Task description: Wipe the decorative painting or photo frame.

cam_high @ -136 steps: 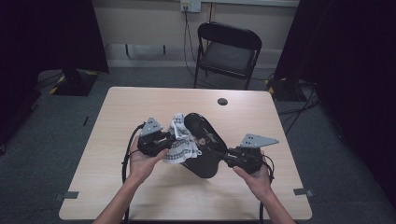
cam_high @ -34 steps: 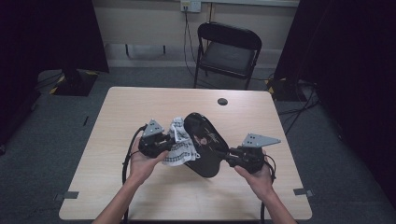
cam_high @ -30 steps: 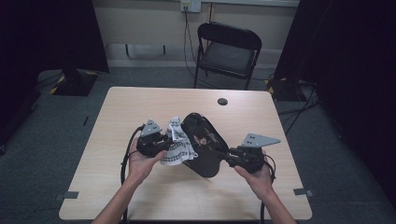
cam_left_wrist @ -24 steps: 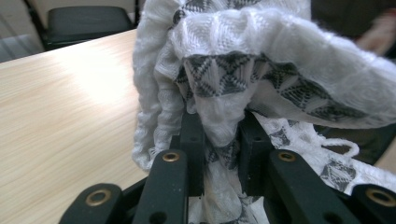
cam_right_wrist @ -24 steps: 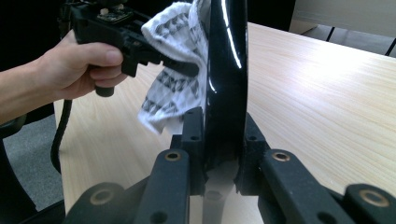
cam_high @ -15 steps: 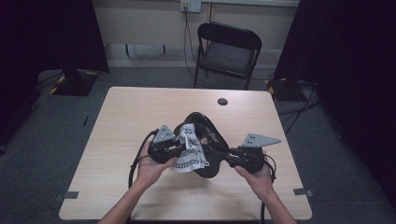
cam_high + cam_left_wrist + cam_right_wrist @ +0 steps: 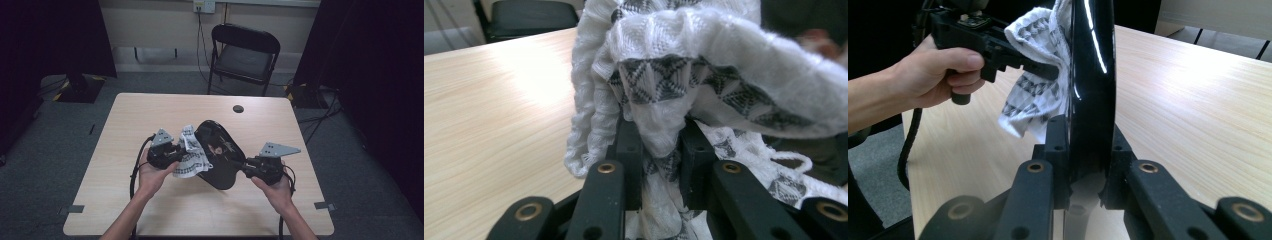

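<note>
Since the earlier high view, the left gripper (image 7: 176, 154) has slid its cloth (image 7: 190, 156) a little rightward, farther onto the tray's face, while the right gripper (image 7: 248, 166) has kept its place.

In the left gripper view, the two black jaws stand narrow, pinching a bunched fold of the white cloth (image 7: 684, 75) with its grey triangle pattern; the rest of the fabric billows over and past the jaws. In the right gripper view, the jaws are clamped on the thin edge of a glossy black tray (image 7: 1091, 95), one pad on each face, and their closing has just tightened a touch with the tray between them.

From above, the tray (image 7: 220, 150) is held tilted over the middle of the pale wooden table (image 7: 125, 120), its lower right corner in the right gripper and the cloth pressed against its left side. Each gripper sits in one of the person's hands; the left hand (image 7: 150, 172) and right hand (image 7: 275, 187) come in from the bottom edge.

The work in hand looks like wiping the tray. To do it well, the right grip should hold firm so the tray does not swivel under the rubbing. The left gripper should press the loose cloth, not its hard jaw tips, flat against the glossy surface, and sweep in overlapping strokes toward the gripped corner.

Beyond the table stands a black folding chair (image 7: 245, 55).
</note>
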Available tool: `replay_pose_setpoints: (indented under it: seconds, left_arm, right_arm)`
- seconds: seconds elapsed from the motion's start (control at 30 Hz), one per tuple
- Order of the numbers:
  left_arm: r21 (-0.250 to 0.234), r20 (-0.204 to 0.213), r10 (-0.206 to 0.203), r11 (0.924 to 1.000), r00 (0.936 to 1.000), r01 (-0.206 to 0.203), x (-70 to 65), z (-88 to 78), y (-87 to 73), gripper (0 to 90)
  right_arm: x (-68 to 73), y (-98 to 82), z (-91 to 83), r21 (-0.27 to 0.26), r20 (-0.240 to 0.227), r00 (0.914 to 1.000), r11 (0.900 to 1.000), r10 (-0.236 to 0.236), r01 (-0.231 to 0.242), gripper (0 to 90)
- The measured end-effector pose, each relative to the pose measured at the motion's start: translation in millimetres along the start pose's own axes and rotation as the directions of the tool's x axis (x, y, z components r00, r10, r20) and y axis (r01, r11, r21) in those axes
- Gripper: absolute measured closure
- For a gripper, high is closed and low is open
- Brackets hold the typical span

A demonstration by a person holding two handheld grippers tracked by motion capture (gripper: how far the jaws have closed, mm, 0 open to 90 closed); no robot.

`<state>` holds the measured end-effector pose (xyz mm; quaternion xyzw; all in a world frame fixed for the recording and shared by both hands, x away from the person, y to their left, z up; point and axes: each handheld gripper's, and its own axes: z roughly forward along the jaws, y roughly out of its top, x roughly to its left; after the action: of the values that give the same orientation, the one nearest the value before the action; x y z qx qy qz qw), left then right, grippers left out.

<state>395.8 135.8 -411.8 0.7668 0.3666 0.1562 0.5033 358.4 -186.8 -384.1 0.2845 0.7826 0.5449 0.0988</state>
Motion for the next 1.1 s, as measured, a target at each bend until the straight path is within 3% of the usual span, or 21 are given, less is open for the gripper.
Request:
replay_pose_setpoints:
  seconds: [0.1,0.2,0.47,0.63,0.83,1.0,1.1]
  left_arm:
    - [0.029,0.042,0.049,0.9983,0.9979,-0.050,-17.8,7.9,-0.4,75.1]
    - [0.036,0.046,0.077,0.9963,0.9960,-0.079,-25.9,13.0,-1.0,74.9]
    - [0.019,0.006,0.022,0.9996,0.9997,-0.022,-5.3,5.9,-2.0,75.0]
    - [0.022,-0.016,0.006,0.9998,0.9999,-0.006,1.7,4.9,-3.6,74.9]
    - [0.048,-0.044,-0.013,0.9987,0.9990,0.015,11.3,8.1,-8.5,74.7]
    - [0.065,-0.043,-0.010,0.9978,0.9990,0.013,11.7,11.3,-11.4,74.7]
    - [0.075,-0.022,-0.004,0.9972,0.9997,0.006,7.2,13.6,-12.3,74.8]
  right_arm:
    - [0.8,-0.1,-0.1,0.000,0.008,1.0000,1.000,-0.003,0.003,78.9]
    - [1.8,0.1,-0.2,0.002,0.023,0.9997,1.000,-0.004,0.004,78.8]
    - [3.9,1.5,0.3,0.001,0.048,0.9985,1.000,-0.027,0.027,78.0]
    - [3.1,5.6,5.0,-0.006,0.046,0.9989,1.000,-0.009,0.009,66.8]
    - [1.8,7.1,11.5,0.010,0.046,0.9989,1.000,0.012,-0.012,60.8]
    - [3.7,7.0,13.5,0.015,0.034,0.9994,1.000,-0.001,0.001,74.3]
    - [4.8,7.0,13.7,0.016,0.037,0.9993,1.000,-0.007,0.007,77.1]
